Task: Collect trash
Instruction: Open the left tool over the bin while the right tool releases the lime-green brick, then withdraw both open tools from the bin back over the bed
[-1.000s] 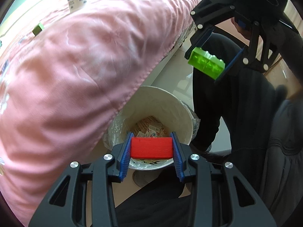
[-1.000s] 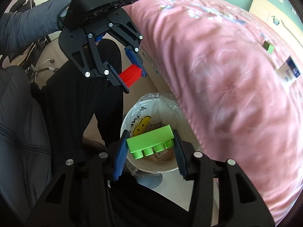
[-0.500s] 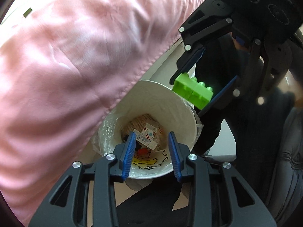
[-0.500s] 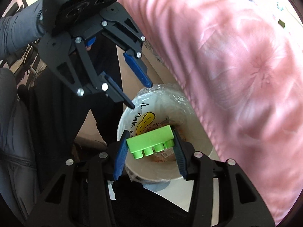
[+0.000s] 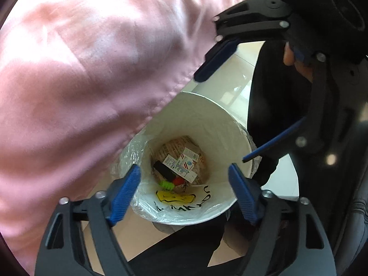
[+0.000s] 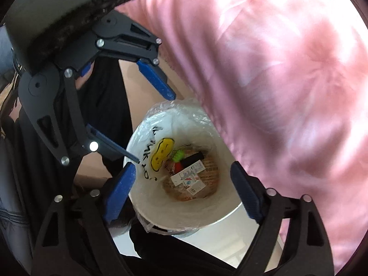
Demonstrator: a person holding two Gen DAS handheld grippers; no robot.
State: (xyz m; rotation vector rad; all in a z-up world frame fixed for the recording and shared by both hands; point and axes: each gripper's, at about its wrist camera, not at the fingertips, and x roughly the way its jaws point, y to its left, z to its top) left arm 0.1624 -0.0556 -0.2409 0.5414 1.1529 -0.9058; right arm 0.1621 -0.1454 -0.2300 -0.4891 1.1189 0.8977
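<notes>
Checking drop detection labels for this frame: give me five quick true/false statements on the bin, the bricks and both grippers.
1. The green brick lies at the bottom of the white bin. True.
2. The left gripper holds a red brick. False: its jaws are opening with nothing between them; the red brick lies in the bin.
3. The right gripper is directly above the bin. True.
4. The bin is bare, with no liner. False: a clear plastic bag lines it.
5. A pink cover overhangs part of the bin's rim. True.
</notes>
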